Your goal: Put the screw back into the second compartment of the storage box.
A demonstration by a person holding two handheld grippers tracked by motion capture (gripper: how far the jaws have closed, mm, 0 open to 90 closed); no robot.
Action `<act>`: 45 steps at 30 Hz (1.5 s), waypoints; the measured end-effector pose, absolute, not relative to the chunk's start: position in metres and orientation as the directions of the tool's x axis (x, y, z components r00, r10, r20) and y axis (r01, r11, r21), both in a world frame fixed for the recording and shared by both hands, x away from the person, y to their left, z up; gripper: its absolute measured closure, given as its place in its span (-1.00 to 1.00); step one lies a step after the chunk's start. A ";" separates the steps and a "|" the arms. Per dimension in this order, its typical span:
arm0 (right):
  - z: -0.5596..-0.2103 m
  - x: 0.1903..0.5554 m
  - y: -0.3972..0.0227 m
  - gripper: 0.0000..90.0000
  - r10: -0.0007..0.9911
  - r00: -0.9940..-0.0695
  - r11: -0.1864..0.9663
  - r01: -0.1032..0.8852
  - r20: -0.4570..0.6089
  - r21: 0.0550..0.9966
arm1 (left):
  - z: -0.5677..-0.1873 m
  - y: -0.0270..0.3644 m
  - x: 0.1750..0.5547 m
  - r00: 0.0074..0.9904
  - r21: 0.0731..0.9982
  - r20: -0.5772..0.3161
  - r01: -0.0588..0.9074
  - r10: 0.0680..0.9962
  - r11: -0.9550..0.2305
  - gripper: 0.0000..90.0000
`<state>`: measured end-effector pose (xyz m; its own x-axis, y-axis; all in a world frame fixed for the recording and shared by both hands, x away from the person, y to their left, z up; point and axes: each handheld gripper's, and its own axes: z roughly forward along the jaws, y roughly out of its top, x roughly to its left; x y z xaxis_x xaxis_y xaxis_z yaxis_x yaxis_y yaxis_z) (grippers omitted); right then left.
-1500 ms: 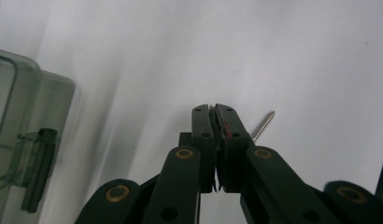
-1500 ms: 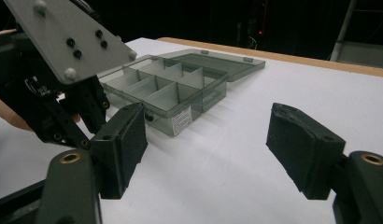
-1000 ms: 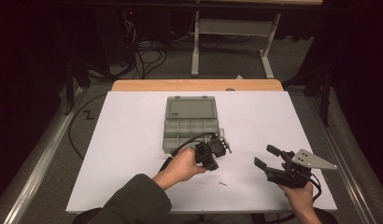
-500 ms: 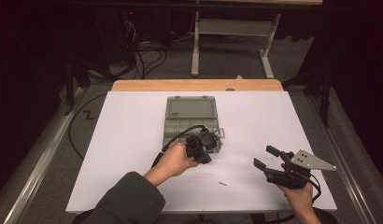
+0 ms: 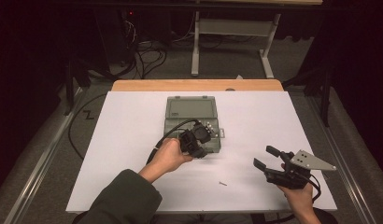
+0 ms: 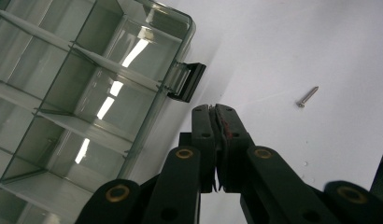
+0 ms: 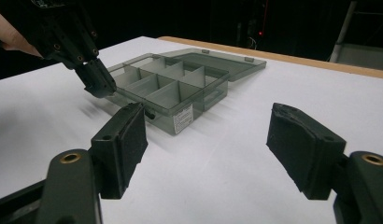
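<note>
A clear grey compartment box (image 5: 178, 128) lies open mid-table, its lid (image 5: 190, 107) folded back. My left gripper (image 5: 202, 151) hovers at the box's near right corner with its jaws pressed together and nothing visible between them. In the left gripper view its tips (image 6: 216, 110) sit just short of the box's black latch (image 6: 187, 82), with the empty compartments (image 6: 87, 93) to their left. A small screw (image 5: 222, 183) lies loose on the white tabletop (image 6: 307, 96). My right gripper (image 5: 269, 161) is held near the front right, open and empty (image 7: 208, 140), facing the box (image 7: 166, 86).
The white tabletop (image 5: 133, 140) has a wooden strip (image 5: 194, 85) along its far edge. Cables and a metal table frame (image 5: 231, 42) lie on the dark floor beyond. The left gripper's cable (image 5: 168, 135) loops over the box's near left side.
My left gripper has shifted a little left and up against the box's near corner. The right gripper has stayed where it was, still open.
</note>
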<state>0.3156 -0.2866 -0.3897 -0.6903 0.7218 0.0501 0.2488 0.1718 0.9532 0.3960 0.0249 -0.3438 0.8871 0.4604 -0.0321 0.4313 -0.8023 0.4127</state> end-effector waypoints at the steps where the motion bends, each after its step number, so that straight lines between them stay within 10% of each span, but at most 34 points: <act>1: -0.390 0.316 -0.287 -0.33 0.722 -0.690 0.172 0.249 0.050 0.953 | -0.344 0.026 0.396 0.885 0.414 -0.034 0.435 0.465 -0.799 0.93; 45: -0.389 0.316 -0.287 -0.33 0.724 -0.687 0.160 0.257 0.063 0.953 | -0.334 0.071 0.450 0.761 0.431 -0.054 0.601 0.646 -0.673 0.93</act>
<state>0.3159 -0.2868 -0.3890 -0.6871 0.7238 0.0635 0.2570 0.1604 0.9530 0.4502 0.0707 -0.3337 0.7614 0.6460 -0.0538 0.6013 -0.6729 0.4309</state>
